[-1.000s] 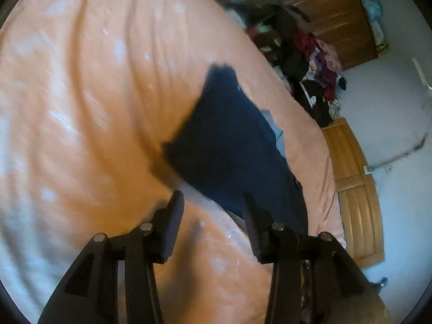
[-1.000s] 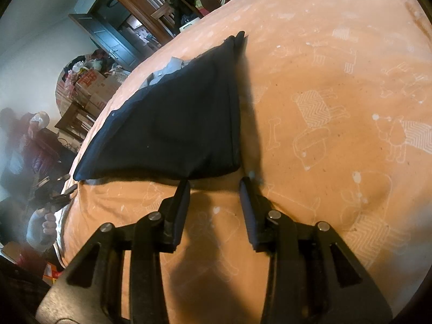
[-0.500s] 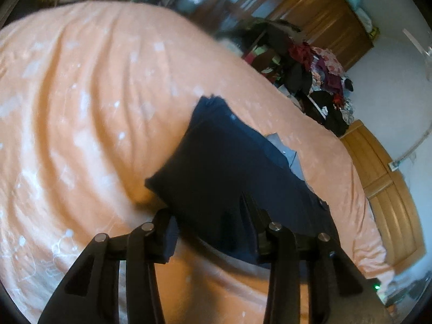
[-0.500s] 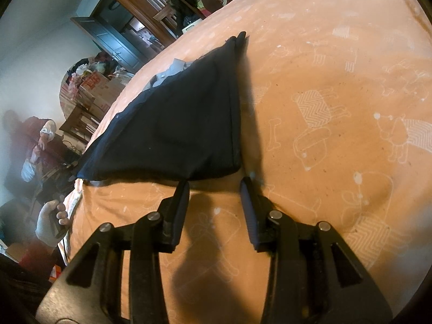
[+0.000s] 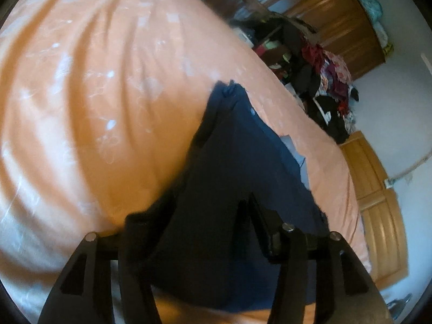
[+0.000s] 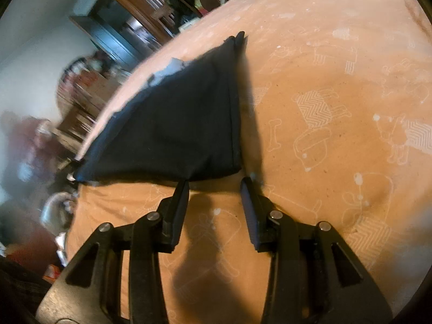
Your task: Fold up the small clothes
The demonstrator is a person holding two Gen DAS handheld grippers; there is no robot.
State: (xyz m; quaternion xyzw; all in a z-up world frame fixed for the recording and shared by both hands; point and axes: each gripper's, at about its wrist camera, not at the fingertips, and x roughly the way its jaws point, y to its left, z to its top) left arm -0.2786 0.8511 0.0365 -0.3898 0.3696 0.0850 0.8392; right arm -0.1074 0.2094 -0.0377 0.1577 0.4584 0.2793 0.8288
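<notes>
A dark navy garment lies folded on a bed covered with an orange sheet printed with pale outline animals. In the right wrist view the garment forms a flat wedge with a straight seamed edge along its right side and a narrow tip pointing away; a bit of pale grey lining shows at its far left edge. In the left wrist view the same garment fills the lower middle, its near edge raised and draped over the left gripper.

The left gripper's fingers stand apart with the cloth lying between and over them; the left finger is mostly hidden under the fabric, so whether anything is pinched cannot be told. The right gripper hovers just before the garment's near edge, its fingers apart and holding nothing; the left fingertip sits right at the hem, and contact cannot be told.

Beyond the bed stand a wooden wardrobe and a heap of mixed clothes. A wooden bed end shows at the right. The left edge of the right wrist view is blurred clutter.
</notes>
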